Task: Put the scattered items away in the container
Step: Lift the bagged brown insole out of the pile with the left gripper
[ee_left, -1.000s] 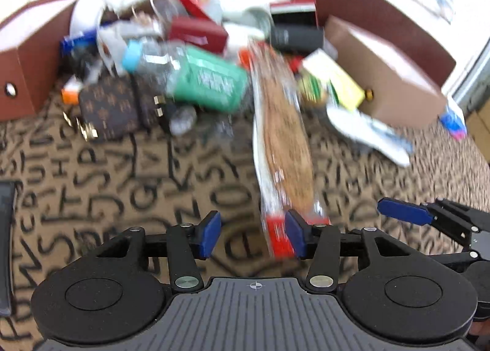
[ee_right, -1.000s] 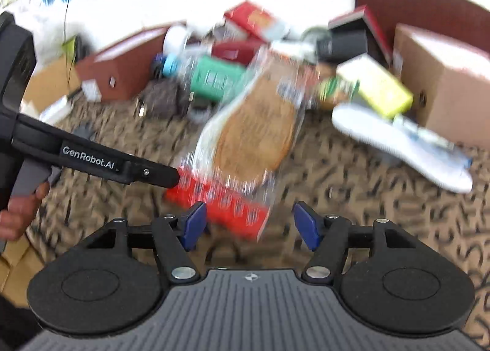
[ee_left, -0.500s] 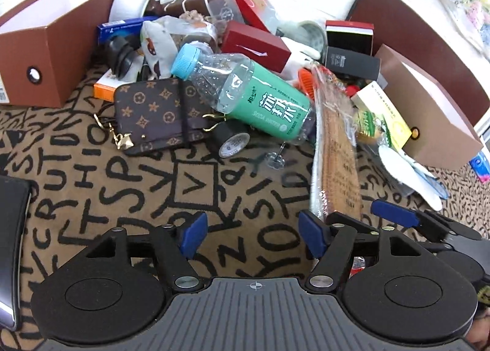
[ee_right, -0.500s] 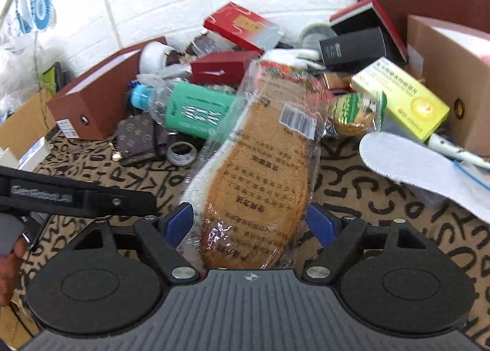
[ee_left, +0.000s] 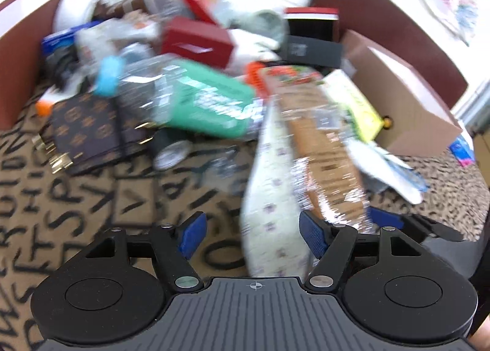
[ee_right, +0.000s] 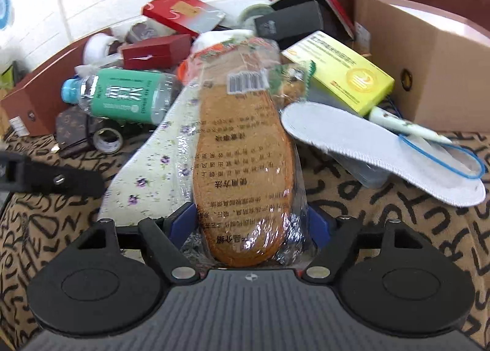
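Note:
A packaged pair of insoles (ee_right: 242,148), one brown and one with a floral print, sits in clear plastic between the blue pads of my right gripper (ee_right: 251,222), which is closed on its near end. In the left wrist view the same pack (ee_left: 309,148) is blurred and passes over the right finger (ee_left: 312,234) of my left gripper (ee_left: 249,233), which is open and holds nothing. A brown open box (ee_right: 435,53) stands at the right, another brown box (ee_right: 39,90) at the left.
Between the boxes lies a pile: green-labelled water bottle (ee_right: 122,95), red boxes (ee_right: 180,12), black box (ee_right: 288,21), yellow box (ee_right: 340,70), monogram wallet (ee_left: 85,127), tape roll (ee_right: 107,139), white insole (ee_right: 379,151). The letter-patterned cloth (ee_left: 92,207) covers the table.
The right gripper has closed on the insole pack, which now lies deeper between its pads. The left gripper stays open and has shifted, so the pack now crosses its right finger.

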Demonstrator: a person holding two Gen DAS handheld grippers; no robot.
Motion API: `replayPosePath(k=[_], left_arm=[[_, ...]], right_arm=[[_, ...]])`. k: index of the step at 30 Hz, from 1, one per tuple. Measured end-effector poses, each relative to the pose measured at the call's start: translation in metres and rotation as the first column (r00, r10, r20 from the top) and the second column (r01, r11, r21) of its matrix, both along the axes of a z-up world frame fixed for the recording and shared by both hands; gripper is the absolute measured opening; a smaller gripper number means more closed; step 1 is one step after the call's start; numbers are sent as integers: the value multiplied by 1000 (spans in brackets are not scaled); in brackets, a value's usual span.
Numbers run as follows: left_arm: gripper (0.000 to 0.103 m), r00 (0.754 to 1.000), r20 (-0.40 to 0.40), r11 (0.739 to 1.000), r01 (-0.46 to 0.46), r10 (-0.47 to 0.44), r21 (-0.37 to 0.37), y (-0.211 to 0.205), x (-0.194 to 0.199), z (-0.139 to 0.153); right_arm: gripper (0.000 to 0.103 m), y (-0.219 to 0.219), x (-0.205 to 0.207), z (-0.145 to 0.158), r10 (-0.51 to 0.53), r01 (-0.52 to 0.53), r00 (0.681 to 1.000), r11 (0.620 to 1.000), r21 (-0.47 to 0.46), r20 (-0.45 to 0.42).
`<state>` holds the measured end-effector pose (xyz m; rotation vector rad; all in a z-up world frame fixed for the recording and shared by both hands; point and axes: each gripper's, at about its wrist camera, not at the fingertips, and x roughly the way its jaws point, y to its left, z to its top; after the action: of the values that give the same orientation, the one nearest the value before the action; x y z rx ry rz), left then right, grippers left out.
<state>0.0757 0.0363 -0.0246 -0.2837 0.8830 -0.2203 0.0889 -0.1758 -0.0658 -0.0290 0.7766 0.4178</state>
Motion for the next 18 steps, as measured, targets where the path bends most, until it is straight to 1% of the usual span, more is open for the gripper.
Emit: replayPosePath(k=[2,4,6,8,10,12,13,15,17,18], left_arm=[[79,1000,10,1000,25,-25,-15,-10,9,1],[80,999,12,998,50,-49,-37,-19,20,-3],[80,998,-5,995,70,-70,-67,-27,32,-10],[81,997,-34,993,69,-73,-93,-29,45,-20],[82,997,-43,994,60,-65,-95,-32,53,-27],[85,998,-26,994,61,-64,-89,-35,57,-29],[88,998,-16,994,62,-63,-85,-38,59,-29],[90,998,-11,995,65,-66,-75,-43,64,-29],[86,996,-1,995,90,-90,-43,-50,65,-28],[72,994,5,994,109,-109,-21,-53,64,-27]], right_arm=[[81,2,0,1,7,-6,1000,1000,-19,20],[81,3,2,0,9,-9,1000,1000,-18,15],[81,4,6,-2,11,-11,1000,1000,-12,9],[81,5,7,-3,16,-16,1000,1000,-11,5],[80,6,6,-5,33,-33,999,999,-13,-3],[71,7,2,-5,57,-57,998,998,-23,-8],[71,8,0,-4,66,-66,998,997,-32,-8],[70,10,-4,-3,87,-88,996,995,-48,-10],[70,10,-7,0,102,-102,995,994,-41,-17],[70,9,-7,1,104,-105,994,994,-34,-19]])
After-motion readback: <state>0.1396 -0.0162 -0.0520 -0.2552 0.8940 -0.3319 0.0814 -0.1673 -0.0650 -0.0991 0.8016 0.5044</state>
